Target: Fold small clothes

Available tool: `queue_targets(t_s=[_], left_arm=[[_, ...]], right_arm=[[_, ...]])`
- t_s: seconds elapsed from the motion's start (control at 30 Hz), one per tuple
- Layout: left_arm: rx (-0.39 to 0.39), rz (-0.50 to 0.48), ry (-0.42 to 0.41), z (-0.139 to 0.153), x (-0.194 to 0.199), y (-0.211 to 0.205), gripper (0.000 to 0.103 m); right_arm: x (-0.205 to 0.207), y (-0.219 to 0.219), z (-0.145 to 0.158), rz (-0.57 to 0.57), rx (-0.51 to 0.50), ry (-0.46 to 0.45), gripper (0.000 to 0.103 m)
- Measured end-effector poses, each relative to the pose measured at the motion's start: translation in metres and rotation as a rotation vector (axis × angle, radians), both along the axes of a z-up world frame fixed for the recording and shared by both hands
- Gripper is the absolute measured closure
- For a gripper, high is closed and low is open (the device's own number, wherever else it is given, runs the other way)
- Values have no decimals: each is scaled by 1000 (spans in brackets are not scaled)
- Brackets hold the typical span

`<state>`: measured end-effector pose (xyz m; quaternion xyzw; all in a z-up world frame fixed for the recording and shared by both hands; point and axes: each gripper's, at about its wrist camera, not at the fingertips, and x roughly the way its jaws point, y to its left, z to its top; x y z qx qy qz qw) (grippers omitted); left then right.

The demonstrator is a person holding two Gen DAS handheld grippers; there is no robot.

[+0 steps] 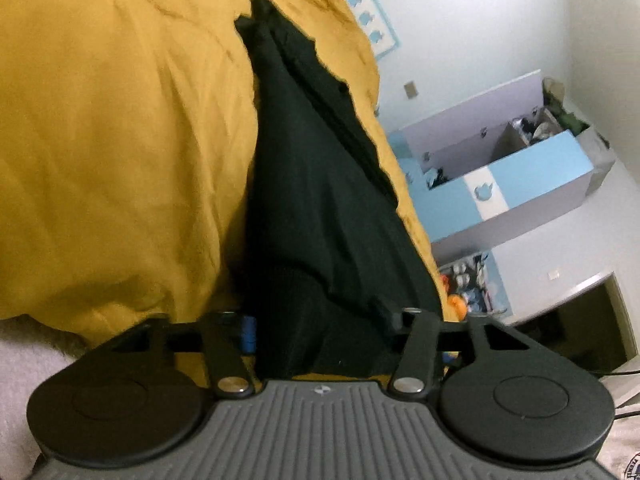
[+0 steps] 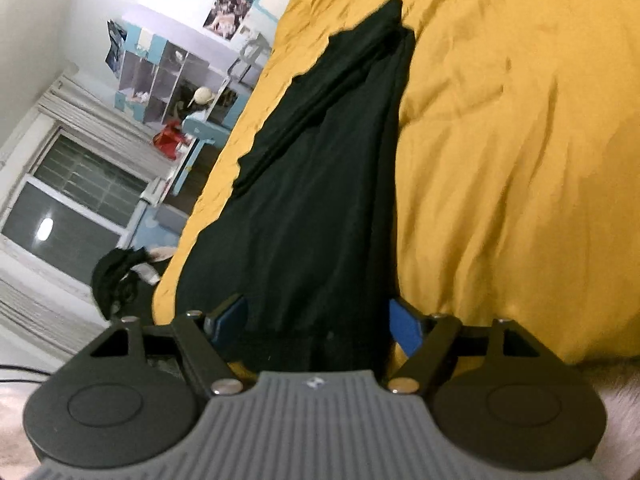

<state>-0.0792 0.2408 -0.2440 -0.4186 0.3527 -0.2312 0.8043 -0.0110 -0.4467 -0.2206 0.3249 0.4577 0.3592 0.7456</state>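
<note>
A black garment lies stretched out long on a yellow bedcover; it also shows in the right wrist view. My left gripper has its jaws wide apart with the near end of the garment lying between them. A blue pad shows on the left finger. My right gripper also stands wide apart around its end of the garment, with blue pads on both sides. Neither gripper pinches the cloth.
The yellow bedcover fills most of both views. Blue and white shelves stand past the bed edge. A window, a shelf unit and a dark clothes pile lie beyond the bed.
</note>
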Motion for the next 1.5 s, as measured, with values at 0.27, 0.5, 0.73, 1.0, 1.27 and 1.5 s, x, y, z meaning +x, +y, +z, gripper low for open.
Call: queue_targets(t_s=[0.27, 0.5, 0.73, 1.0, 1.27, 1.5], left_arm=[[19, 75, 3, 3, -6, -18, 91], [-33, 176, 37, 15, -24, -17, 92], [-62, 197, 63, 7, -30, -17, 93], [-113, 203, -29, 35, -7, -11, 93], [-82, 145, -207, 101, 109, -3, 93], [-47, 164, -206, 105, 255, 14, 93]], right_arm=[[-4, 18, -8, 45, -24, 11, 63], [-12, 11, 16, 40, 20, -28, 84], [-7, 8, 16, 56, 45, -14, 87], [3, 5, 33, -22, 176, -85, 89], [104, 21, 80, -186, 338, -233, 91], [251, 43, 97, -303, 294, -275, 92]])
